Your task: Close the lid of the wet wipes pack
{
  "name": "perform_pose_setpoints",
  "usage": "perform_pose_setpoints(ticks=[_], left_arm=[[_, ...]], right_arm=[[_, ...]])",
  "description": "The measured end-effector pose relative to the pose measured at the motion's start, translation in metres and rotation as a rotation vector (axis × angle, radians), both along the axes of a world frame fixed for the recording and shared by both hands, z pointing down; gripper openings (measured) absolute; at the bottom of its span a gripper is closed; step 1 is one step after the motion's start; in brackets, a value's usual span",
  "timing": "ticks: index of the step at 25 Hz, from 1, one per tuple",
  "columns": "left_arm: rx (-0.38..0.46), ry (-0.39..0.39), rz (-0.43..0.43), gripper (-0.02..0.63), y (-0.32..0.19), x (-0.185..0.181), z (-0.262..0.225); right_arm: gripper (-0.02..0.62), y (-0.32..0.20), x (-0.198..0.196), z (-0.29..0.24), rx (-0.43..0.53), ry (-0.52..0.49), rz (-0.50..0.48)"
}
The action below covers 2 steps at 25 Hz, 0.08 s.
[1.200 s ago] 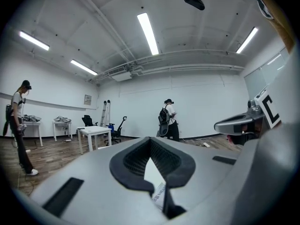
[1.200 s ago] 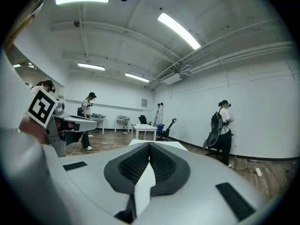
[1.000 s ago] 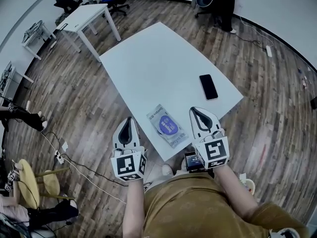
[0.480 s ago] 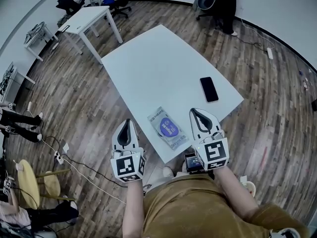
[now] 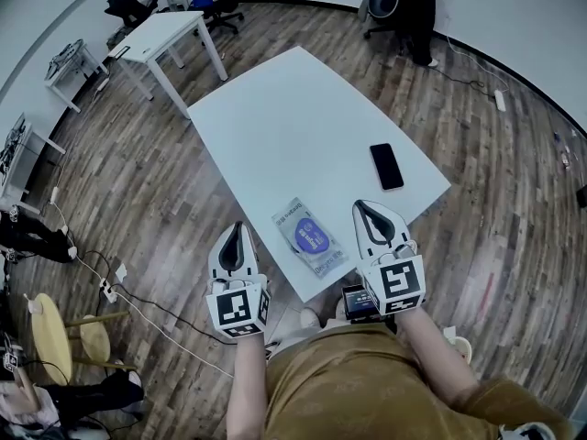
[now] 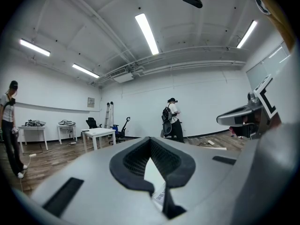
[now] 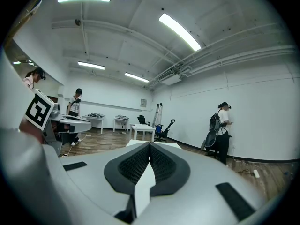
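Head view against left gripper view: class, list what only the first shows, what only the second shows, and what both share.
Only the head view: the black phone on the white table and the purple lid of the wet wipes pack. Only the left gripper view: the ceiling's strip lights and the ribbed pads inside its own jaws. Both: the white table, the right hand-held gripper, the smaller white table, and the pack, though the left gripper view catches just a printed sliver.
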State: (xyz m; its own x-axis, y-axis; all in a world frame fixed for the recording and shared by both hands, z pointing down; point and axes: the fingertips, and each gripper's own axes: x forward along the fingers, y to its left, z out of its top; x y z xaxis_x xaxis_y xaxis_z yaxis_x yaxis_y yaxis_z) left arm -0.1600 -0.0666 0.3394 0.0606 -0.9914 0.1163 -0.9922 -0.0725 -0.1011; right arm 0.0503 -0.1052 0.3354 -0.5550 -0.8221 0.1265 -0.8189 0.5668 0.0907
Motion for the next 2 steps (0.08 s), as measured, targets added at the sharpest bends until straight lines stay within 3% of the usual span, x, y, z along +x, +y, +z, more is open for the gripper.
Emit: perform_pose_setpoints(ticks=[2], left_arm=[[-0.001,0.001,0.0,0.006,0.0004,-0.0006,0.0007]], right_arm=[[0.008,-0.0007,0.0006,0.0003,-0.001,-0.004,0.003]])
